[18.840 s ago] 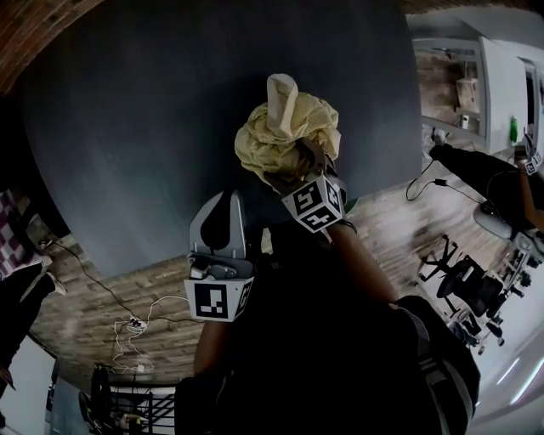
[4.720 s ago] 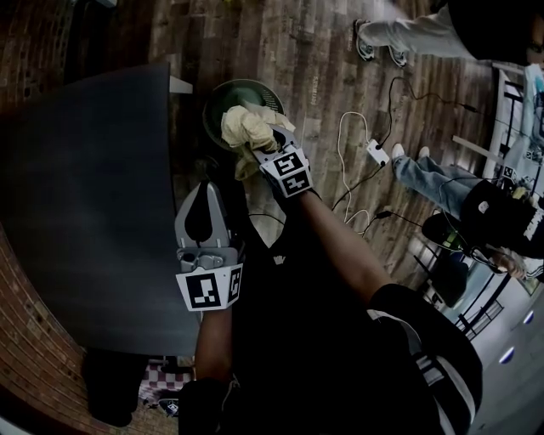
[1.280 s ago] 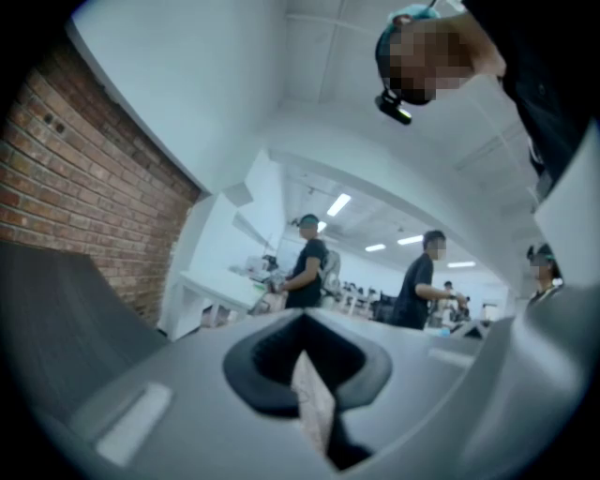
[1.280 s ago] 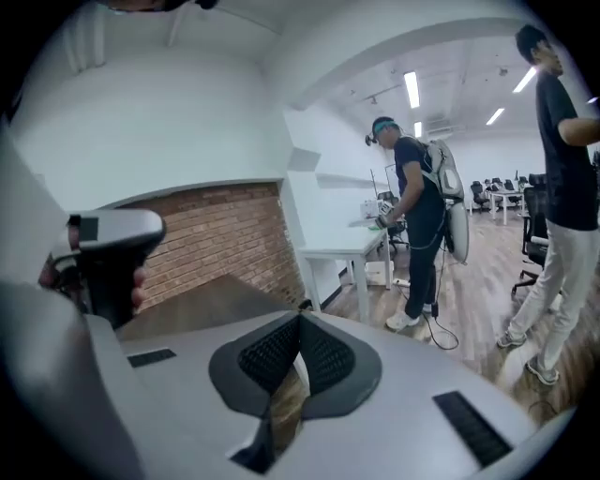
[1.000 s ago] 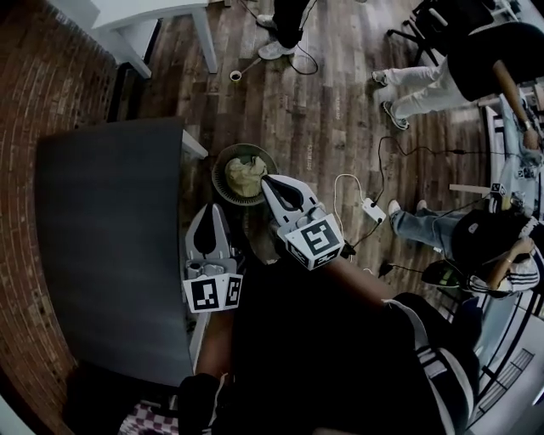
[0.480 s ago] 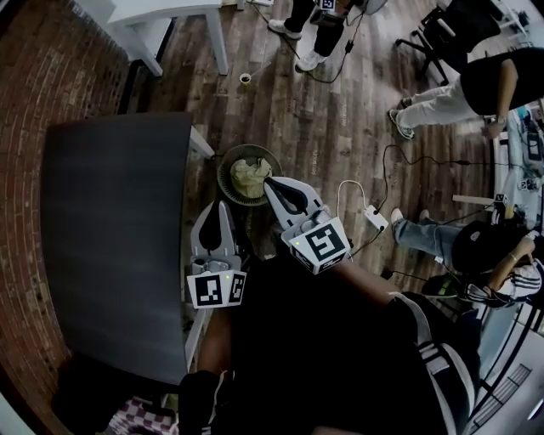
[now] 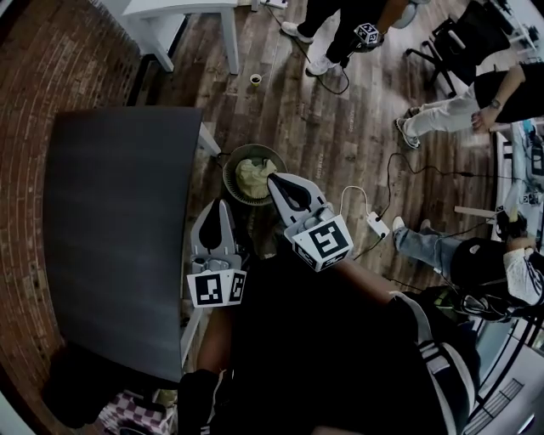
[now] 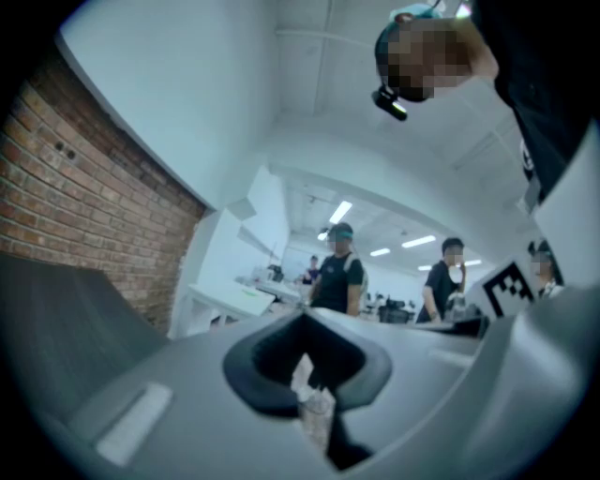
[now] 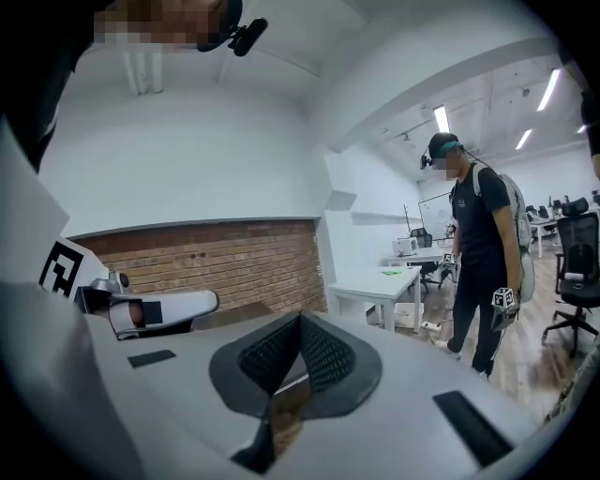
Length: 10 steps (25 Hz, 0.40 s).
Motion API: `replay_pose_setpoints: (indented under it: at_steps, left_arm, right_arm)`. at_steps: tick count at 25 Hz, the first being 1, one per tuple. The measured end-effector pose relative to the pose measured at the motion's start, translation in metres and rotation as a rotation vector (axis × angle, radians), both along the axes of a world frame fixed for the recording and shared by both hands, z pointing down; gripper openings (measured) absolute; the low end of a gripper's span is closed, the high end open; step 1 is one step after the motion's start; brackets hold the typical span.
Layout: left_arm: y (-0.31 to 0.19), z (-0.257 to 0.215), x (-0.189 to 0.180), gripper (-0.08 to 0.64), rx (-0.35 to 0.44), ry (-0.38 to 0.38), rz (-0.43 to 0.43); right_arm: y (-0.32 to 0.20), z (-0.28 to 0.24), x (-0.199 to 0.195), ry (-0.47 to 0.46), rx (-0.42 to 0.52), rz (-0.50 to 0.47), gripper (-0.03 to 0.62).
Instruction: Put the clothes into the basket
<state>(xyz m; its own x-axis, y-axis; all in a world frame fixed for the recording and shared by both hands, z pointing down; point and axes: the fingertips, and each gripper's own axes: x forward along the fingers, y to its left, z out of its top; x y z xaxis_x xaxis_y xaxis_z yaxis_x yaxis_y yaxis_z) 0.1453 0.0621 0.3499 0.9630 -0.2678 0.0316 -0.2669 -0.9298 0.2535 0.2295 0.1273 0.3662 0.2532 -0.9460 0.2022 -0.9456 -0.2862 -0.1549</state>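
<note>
In the head view a round dark basket (image 7: 229, 163) stands on the wooden floor just off the dark table's (image 7: 119, 221) corner. A crumpled yellow cloth (image 7: 252, 177) lies inside it. My right gripper (image 7: 273, 177) hovers over the basket's right rim, jaws shut with nothing between them; its own view shows the tips (image 9: 300, 317) meeting. My left gripper (image 7: 223, 204) hangs beside the table edge, nearer to me than the basket, also shut and empty, tips together (image 8: 302, 317). The basket shows in neither gripper view.
A white table (image 7: 183, 10) stands beyond the basket, and a small cup (image 7: 255, 79) sits on the floor. A power strip (image 7: 376, 225) with cables lies to the right. Several people stand or sit nearby, one (image 9: 480, 253) ahead of the right gripper. A brick wall (image 7: 34, 68) runs on the left.
Seconds ago the right gripper held the yellow cloth over the basket; now the cloth lies in the basket and the gripper is empty, slightly higher. The left gripper has stayed put.
</note>
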Motion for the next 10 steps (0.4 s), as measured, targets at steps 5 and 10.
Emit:
replay_pose_setpoints:
  at_steps: [5,10]
  left_arm:
    - [-0.0001,-0.0002,-0.0004,0.004,0.002,0.003,0.000]
    - [-0.0035,-0.0013,0.0003,0.005,0.003,0.005,-0.003]
  right_arm:
    - [-0.0015,0.0010,-0.0004,0.001,-0.004,-0.004,0.004]
    - [-0.0046,0.0019,0.0014,0.004,-0.010,-0.006,0.003]
